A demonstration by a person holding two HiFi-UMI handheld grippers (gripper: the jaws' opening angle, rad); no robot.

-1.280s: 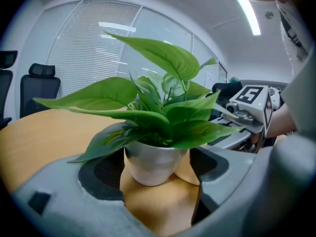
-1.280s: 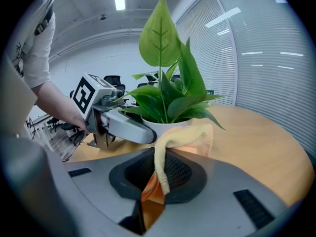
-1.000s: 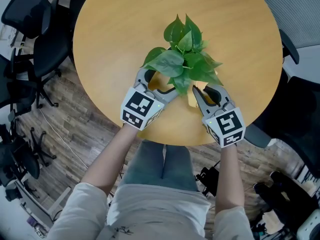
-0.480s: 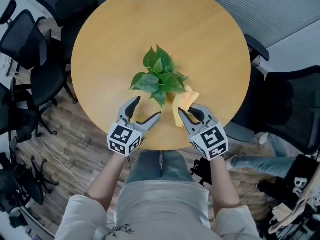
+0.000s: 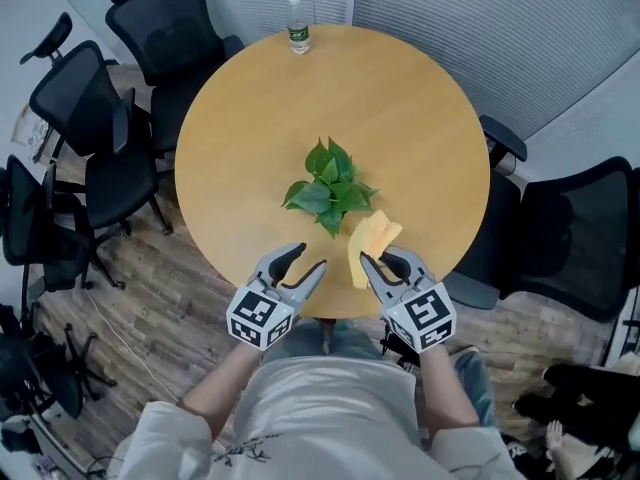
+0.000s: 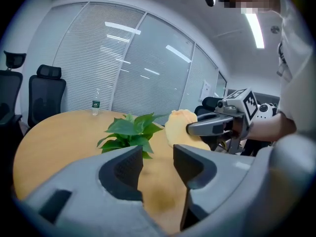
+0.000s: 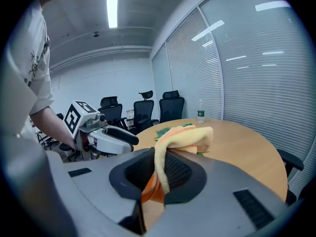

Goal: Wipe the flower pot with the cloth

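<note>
A leafy green plant (image 5: pixel 330 186) stands mid-table; its leaves hide the flower pot. My right gripper (image 5: pixel 385 263) is shut on a yellow-orange cloth (image 5: pixel 368 244), which drapes over the jaws in the right gripper view (image 7: pixel 182 137). It hovers near the table's front edge, apart from the plant. My left gripper (image 5: pixel 300 268) floats beside it at the left, its jaws closing with nothing between them. The left gripper view shows the plant (image 6: pixel 129 132) ahead, with the cloth (image 6: pixel 180 127) and the right gripper (image 6: pixel 212 127) to its right.
The round wooden table (image 5: pixel 420 118) carries a water bottle (image 5: pixel 298 26) at its far edge. Black office chairs (image 5: pixel 90 118) stand at the left and another (image 5: pixel 570 238) at the right. Window blinds run behind the table.
Both grippers have drawn back from the plant toward the table's front edge and risen. The cloth came along in the right gripper. The left jaws stand narrower.
</note>
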